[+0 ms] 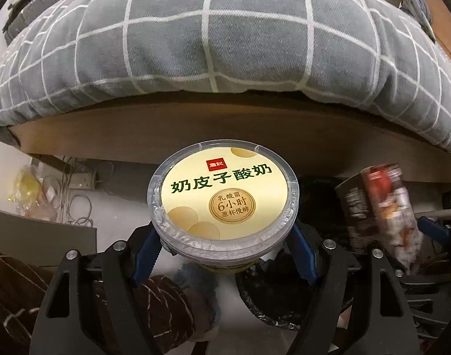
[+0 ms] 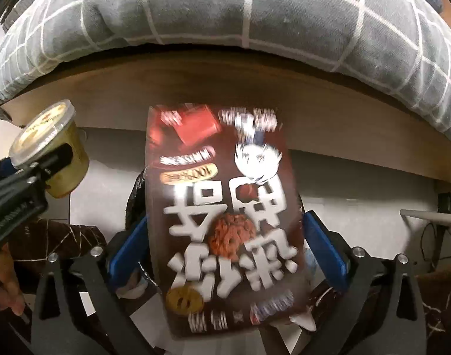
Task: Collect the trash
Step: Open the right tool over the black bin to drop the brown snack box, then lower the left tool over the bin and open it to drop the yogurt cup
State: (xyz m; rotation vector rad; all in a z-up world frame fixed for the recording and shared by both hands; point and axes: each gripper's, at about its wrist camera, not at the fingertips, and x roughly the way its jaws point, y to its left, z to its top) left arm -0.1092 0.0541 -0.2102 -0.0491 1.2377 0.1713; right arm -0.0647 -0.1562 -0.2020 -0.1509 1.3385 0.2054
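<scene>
My left gripper (image 1: 222, 238) is shut on a round yogurt cup (image 1: 224, 195) with a cream lid and green lettering, and its blue pads press on the cup's sides just under the rim. The cup (image 2: 48, 136) and that gripper (image 2: 33, 174) also show at the left of the right wrist view. A dark brown snack box (image 2: 225, 222) stands between the blue pads of my right gripper (image 2: 225, 222). The box is smeared with motion while the fingers look sharp, and the jaws stand wide beside it. A bin with a black bag (image 1: 269, 304) sits directly below both grippers.
A grey quilt with white checks (image 1: 225, 35) hangs over a wooden edge (image 1: 196, 130) ahead. Cables and a power strip (image 1: 83, 180) lie on the floor at the left, beside a yellow plastic bag (image 1: 27, 183). A sleeve in brown with white lines (image 1: 163, 304) is below.
</scene>
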